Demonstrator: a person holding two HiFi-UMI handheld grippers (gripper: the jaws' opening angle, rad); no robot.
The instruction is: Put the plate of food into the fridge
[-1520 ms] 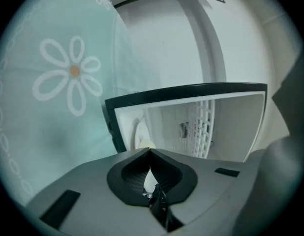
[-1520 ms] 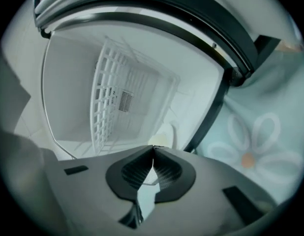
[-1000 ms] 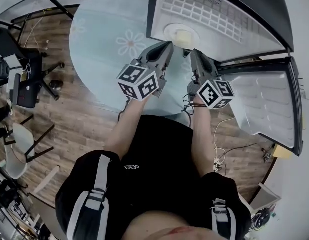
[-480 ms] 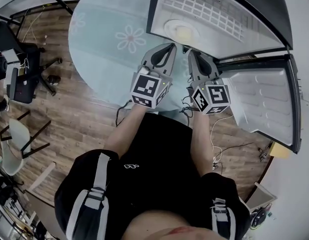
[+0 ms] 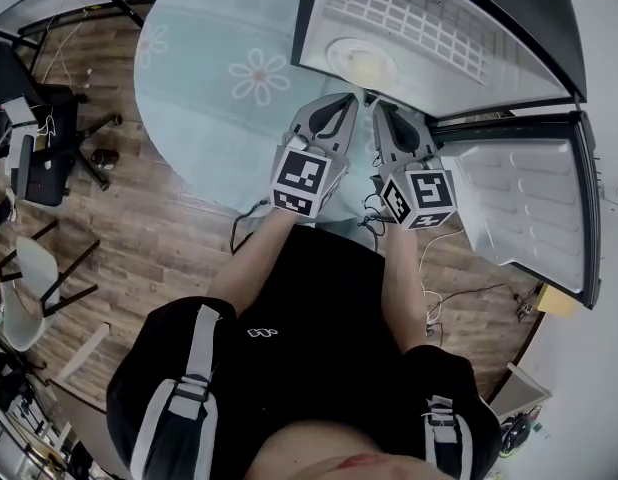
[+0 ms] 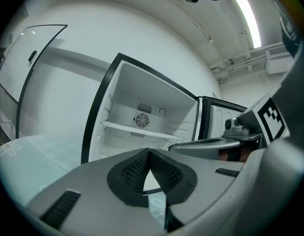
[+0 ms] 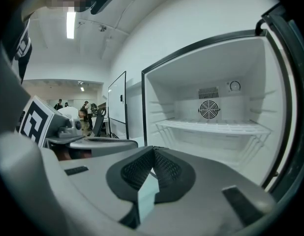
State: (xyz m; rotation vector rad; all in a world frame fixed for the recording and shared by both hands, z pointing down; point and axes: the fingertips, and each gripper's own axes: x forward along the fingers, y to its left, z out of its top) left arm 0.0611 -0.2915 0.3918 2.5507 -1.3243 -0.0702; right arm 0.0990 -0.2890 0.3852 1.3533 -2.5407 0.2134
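Beyond our jaws the open fridge (image 5: 434, 70) holds the plate of food (image 5: 361, 63) — hence, we judge, left gripper (image 5: 346, 102) and right gripper (image 5: 378, 108) hang closed, empty.

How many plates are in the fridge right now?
1: the plate of food sits inside the open fridge, near its opening. Some of the interior is unseen, so others may be hidden.

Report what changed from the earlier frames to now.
Both grippers, left and right, tilted upward: their views swung from the plate low in the fridge to its shelf and fan. Nothing was gripped or released; both jaws stayed shut and empty. The plate stayed inside, door open.
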